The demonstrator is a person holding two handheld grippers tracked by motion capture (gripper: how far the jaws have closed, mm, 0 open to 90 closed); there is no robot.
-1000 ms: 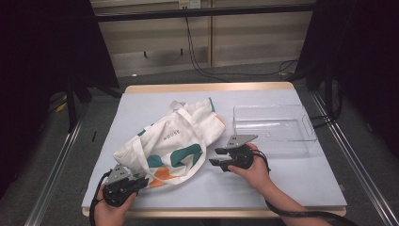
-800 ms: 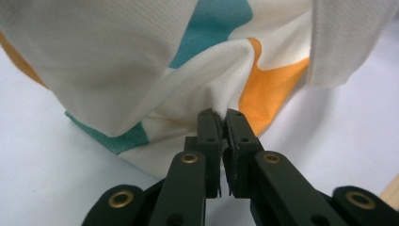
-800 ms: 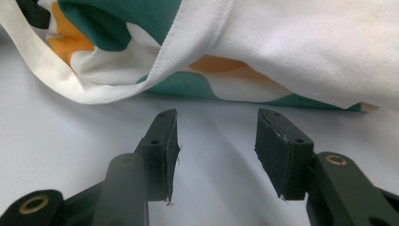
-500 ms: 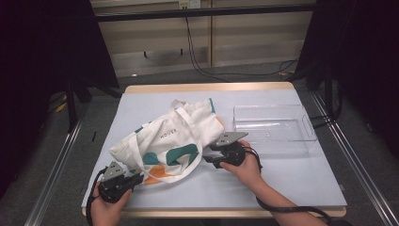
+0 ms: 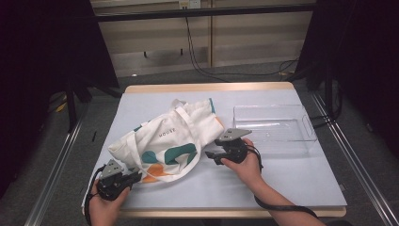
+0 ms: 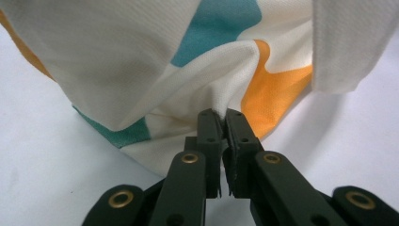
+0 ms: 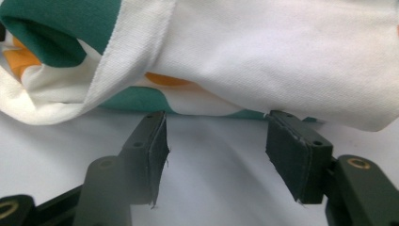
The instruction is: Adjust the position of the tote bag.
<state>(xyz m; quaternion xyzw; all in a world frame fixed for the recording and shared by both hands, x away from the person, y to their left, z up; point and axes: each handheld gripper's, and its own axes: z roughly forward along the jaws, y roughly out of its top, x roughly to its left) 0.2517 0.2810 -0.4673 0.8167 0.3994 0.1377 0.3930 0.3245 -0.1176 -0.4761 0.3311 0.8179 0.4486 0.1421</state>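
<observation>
– What is the left gripper (image 6: 217, 123) doing, down near the person?

– Its jaws are pinching a fold of the cream cloth tote bag with teal and orange shapes (image 5: 165, 143). It is probably holding that corner so the bag is not sliding on the pale grey worktop (image 5: 282, 181).

– And the right gripper (image 7: 214, 157)?

– Its jaws have just been opening and are standing apart, with nothing between them. They are sitting just in front of the bag's edge, maybe getting ready to grab it.

– Where is the bag lying?

– It is lying crumpled on the left half of the worktop, between both grippers.

– What is farther back?

– A clear plastic tray (image 5: 306, 129) is waiting, apart from the bag.
</observation>
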